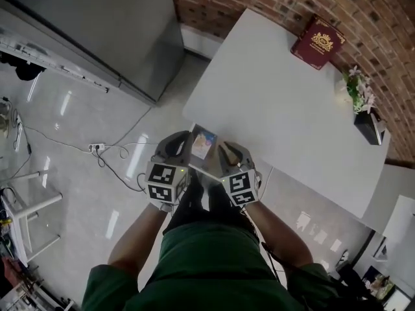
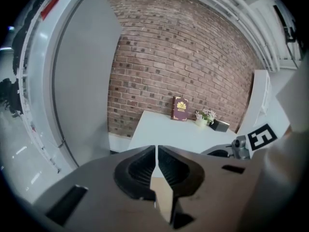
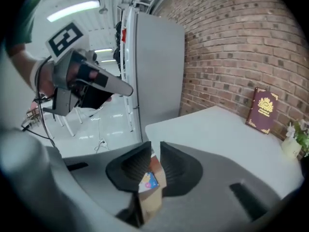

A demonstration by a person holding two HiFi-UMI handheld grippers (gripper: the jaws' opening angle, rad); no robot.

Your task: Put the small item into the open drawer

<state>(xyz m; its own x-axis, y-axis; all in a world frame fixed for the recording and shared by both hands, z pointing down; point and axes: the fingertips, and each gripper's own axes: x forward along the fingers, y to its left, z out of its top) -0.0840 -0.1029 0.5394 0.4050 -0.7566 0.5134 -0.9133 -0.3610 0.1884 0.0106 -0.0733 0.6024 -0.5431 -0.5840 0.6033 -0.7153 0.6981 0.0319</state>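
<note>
Small box (image 1: pixel 203 142): held in the air just off the near corner of the white table (image 1: pixel 279 96), over bare floor, between my two grippers.

- Right gripper (image 3: pixel 155 153): jaws narrow, closed on the box. Cardboard body and its coloured label sit between the pads.
- Left gripper (image 2: pixel 157 151): jaws pinched almost together on a thin pale edge. I take this for a side or flap of the same box, though its own view shows little of it.
- No open drawer shows in any view. On the table's far side, well apart from the box, are a red book (image 1: pixel 318 41) and a small flower pot (image 1: pixel 358 92). A grey cabinet (image 1: pixel 97 24) stands to the table's left.

Risks as I judge them:
- Both grippers are on one light box. If my hands drift apart or twist against each other, the cardboard can tear or pop out of one grip.
- The left grip looks to be on an edge only. A slip there would leave the box swinging in the right jaws.
- Squeezing harder on the right could crush the box.
- Nothing lies under the box but floor beside the table corner, so a drop falls a long way.
- I must first find the drawer. Turning while looking elsewhere could knock the box on the table corner.
</note>
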